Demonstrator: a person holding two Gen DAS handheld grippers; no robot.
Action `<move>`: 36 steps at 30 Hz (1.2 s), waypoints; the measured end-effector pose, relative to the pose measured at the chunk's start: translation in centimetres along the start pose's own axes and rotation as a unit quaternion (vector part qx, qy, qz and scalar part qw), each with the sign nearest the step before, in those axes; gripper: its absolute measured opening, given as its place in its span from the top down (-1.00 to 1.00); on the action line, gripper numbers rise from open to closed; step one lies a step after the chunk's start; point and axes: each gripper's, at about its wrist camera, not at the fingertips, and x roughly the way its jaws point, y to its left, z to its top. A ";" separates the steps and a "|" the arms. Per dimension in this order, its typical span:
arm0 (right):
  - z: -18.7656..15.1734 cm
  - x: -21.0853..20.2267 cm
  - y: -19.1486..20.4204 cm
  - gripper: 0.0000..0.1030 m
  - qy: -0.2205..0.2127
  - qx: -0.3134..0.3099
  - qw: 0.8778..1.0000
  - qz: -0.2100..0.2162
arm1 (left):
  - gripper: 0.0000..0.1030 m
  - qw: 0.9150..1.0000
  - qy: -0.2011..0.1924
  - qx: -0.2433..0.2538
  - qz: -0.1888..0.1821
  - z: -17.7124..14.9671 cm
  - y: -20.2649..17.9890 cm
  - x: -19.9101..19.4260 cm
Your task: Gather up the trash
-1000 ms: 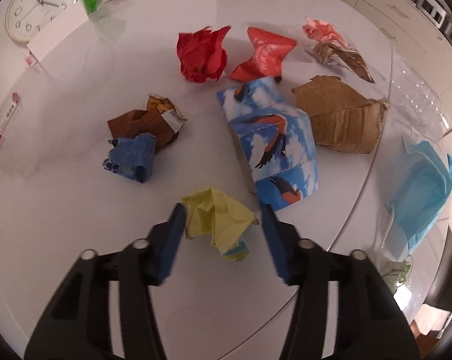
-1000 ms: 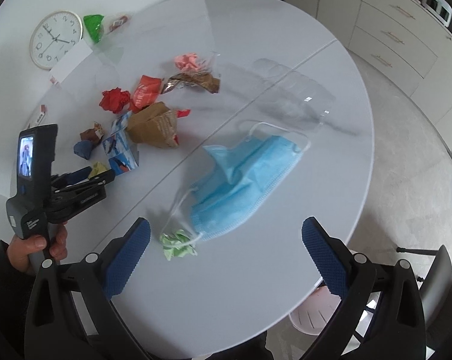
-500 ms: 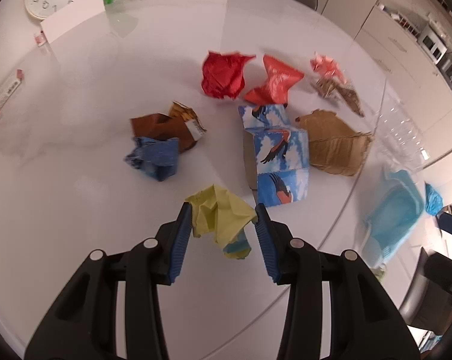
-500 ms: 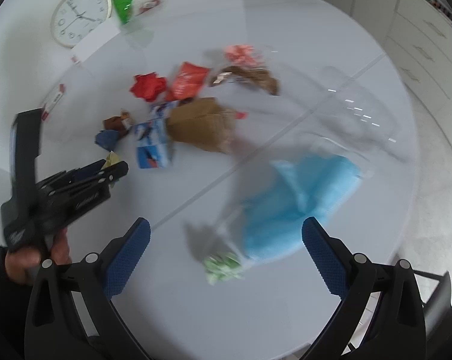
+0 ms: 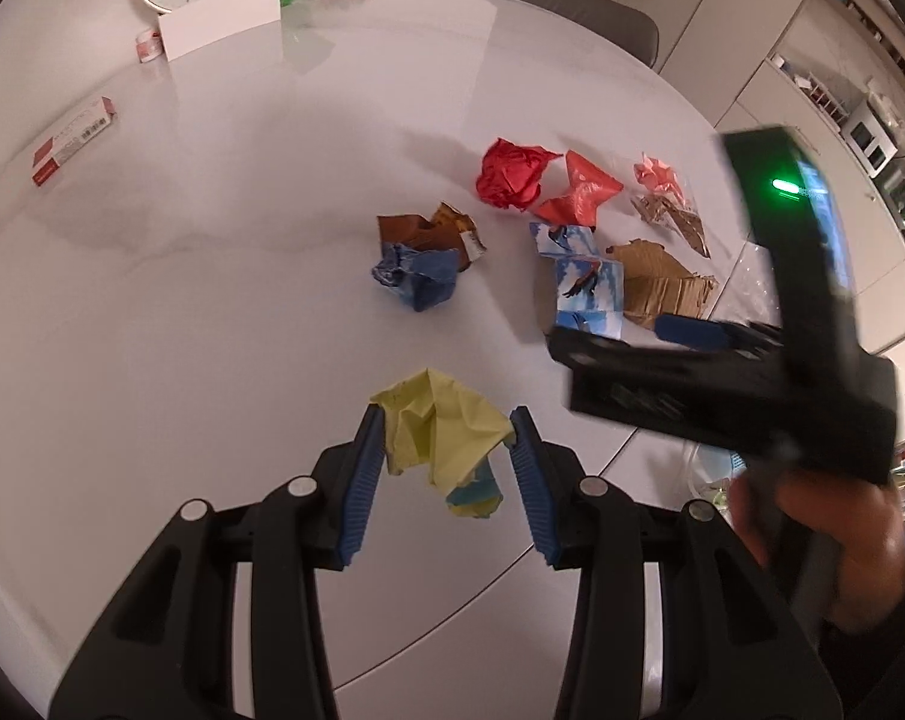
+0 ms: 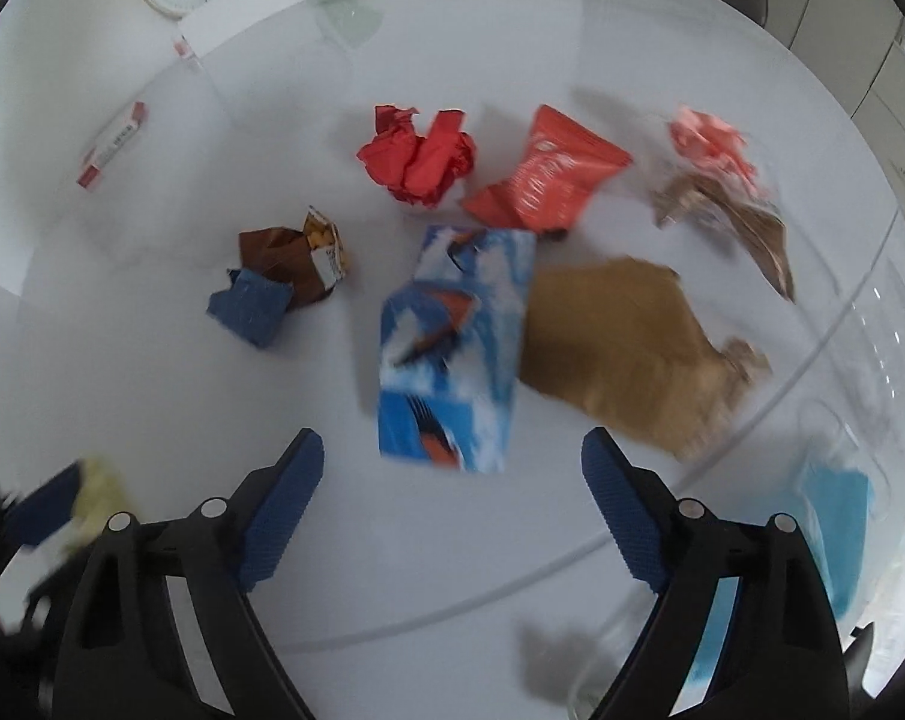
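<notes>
A crumpled yellow paper (image 5: pixel 437 432), with a blue-green patch on its lower fold, sits pinched between the left gripper (image 5: pixel 446 438) pads, lifted above the table (image 5: pixel 212 300). The right gripper (image 6: pixel 452 468) hovers wide open and empty, with a blue bird-print box (image 6: pixel 452 348) just ahead between its fingers.

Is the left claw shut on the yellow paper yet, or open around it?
Shut on it: in the left wrist view both blue pads of the left claw press the sides of the crumpled yellow paper.

I work over a round white glossy surface (image 5: pixel 224 252) with a seam. A grey chair (image 5: pixel 578 18) stands at its far edge, pale cabinets (image 5: pixel 770 54) beyond it to my right.
</notes>
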 end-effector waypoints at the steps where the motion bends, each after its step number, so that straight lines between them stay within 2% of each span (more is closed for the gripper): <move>1: 0.5 0.5 0.4 -0.65 0.000 -0.002 1.000 -0.010 | 0.19 1.000 -0.001 0.001 0.001 0.1 0.1 0.0; 3: 1.2 1.2 0.9 -0.51 -0.001 -0.002 1.000 -0.023 | 0.19 1.000 -0.001 -0.003 0.008 0.0 0.8 -0.1; 5: 1.9 1.8 1.3 -0.05 0.005 -0.002 1.000 -0.024 | 0.19 1.000 0.000 -0.009 0.014 0.1 1.6 -0.2; 6: 2.1 2.2 1.4 0.03 0.010 -0.002 1.000 -0.020 | 0.19 1.000 0.001 -0.013 0.015 0.1 1.9 -0.3; 12: 2.3 1.4 1.9 0.03 0.005 0.002 1.000 0.015 | 0.19 0.999 -0.008 -0.017 0.028 0.0 2.8 -1.3; 18: 0.1 -3.2 0.3 0.03 -0.017 0.011 0.998 0.061 | 0.19 1.000 -0.014 -0.006 0.027 -0.7 1.6 -3.1; 20: -0.9 -4.9 -0.5 0.04 -0.026 0.012 0.998 0.062 | 0.19 0.999 -0.021 0.005 0.023 -1.0 0.4 -3.9; 21: -1.7 -5.8 -1.1 0.08 -0.030 0.015 0.998 0.060 | 0.19 0.999 -0.023 0.010 0.022 -1.1 0.0 -4.1; 22: -2.4 -6.6 -1.8 0.20 -0.034 0.018 0.998 0.059 | 0.19 0.999 -0.024 0.016 0.020 -1.2 -0.5 -4.3; 24: -3.6 -8.5 -3.3 0.23 -0.041 0.026 0.997 0.058 | 0.19 0.999 -0.025 0.028 0.014 -1.6 -2.1 -4.7; 27: -7.2 -11.4 -6.9 0.33 -0.050 0.043 0.997 0.048 | 0.19 0.999 -0.027 0.046 -0.002 -2.2 -4.6 -5.1; 31: -10.8 -12.7 -10.7 0.36 -0.049 0.073 0.995 0.039 | 0.18 0.997 -0.027 0.071 -0.010 -3.1 -7.9 -4.9; 36: -12.6 -12.9 -11.8 0.34 -0.046 0.079 0.995 0.040 | 0.18 0.997 -0.024 0.073 -0.012 -3.8 -9.4 -4.8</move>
